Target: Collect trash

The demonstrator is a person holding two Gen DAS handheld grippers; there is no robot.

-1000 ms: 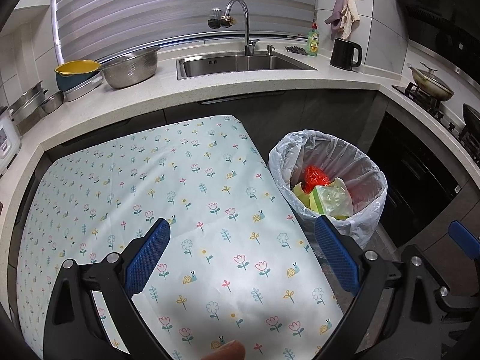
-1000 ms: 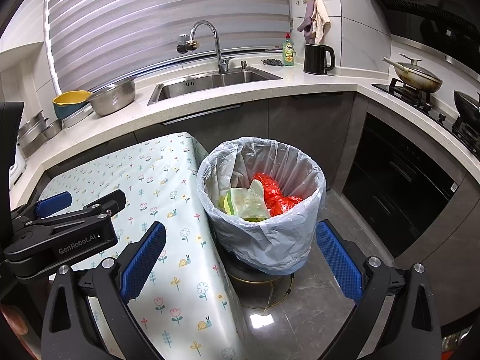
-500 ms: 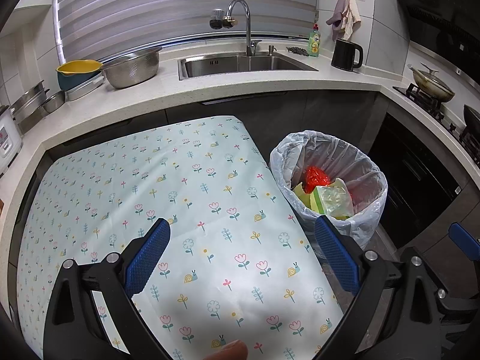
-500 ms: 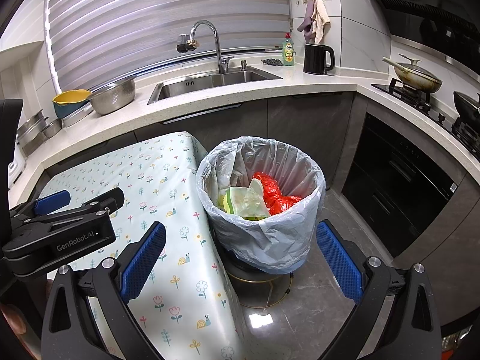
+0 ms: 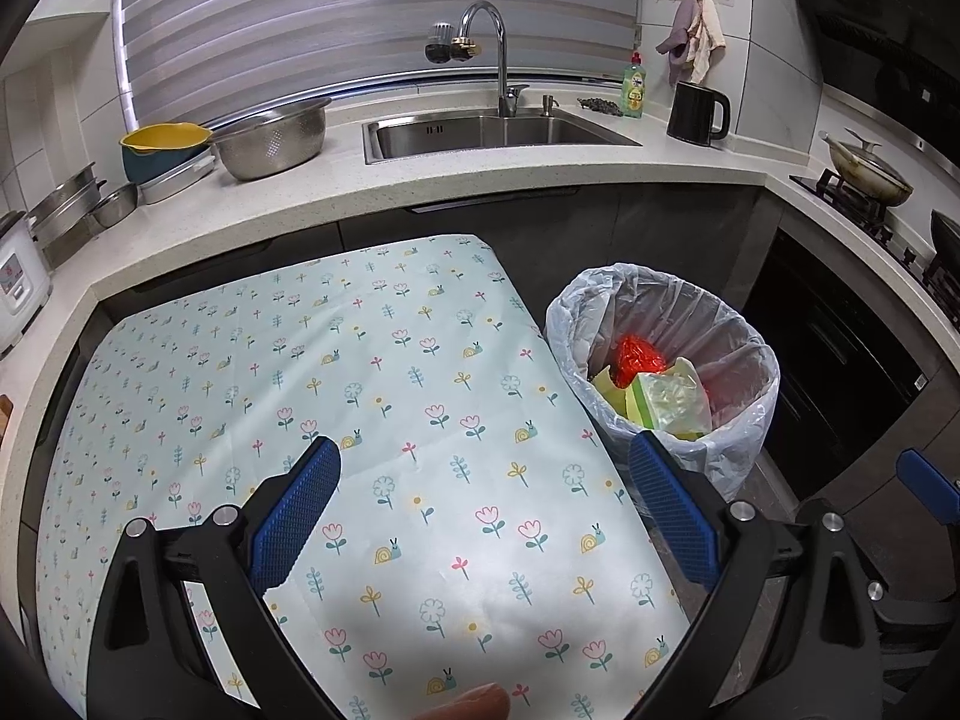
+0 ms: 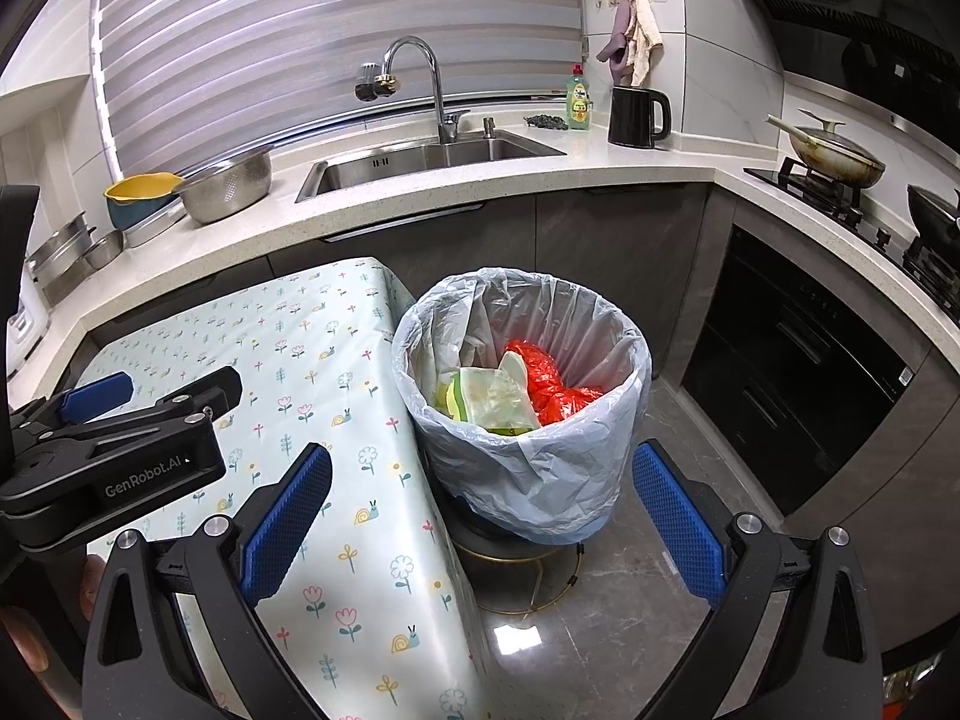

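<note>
Trash (image 6: 510, 396) sits unmoved in bin (image 6: 540, 480); both grippers stay open.

The bin (image 6: 528, 480) hid most of its own stand, only a dark base and a gold ring showing below the liner. Inside, the pale green bag (image 6: 495, 399) covered much of the red wrapper (image 6: 555, 387) and nearly all of a yellow item beneath. The dish soap bottle (image 5: 633, 87) label was too small to read. The left gripper (image 6: 96, 420) was cut off at the frame's left edge.
</note>
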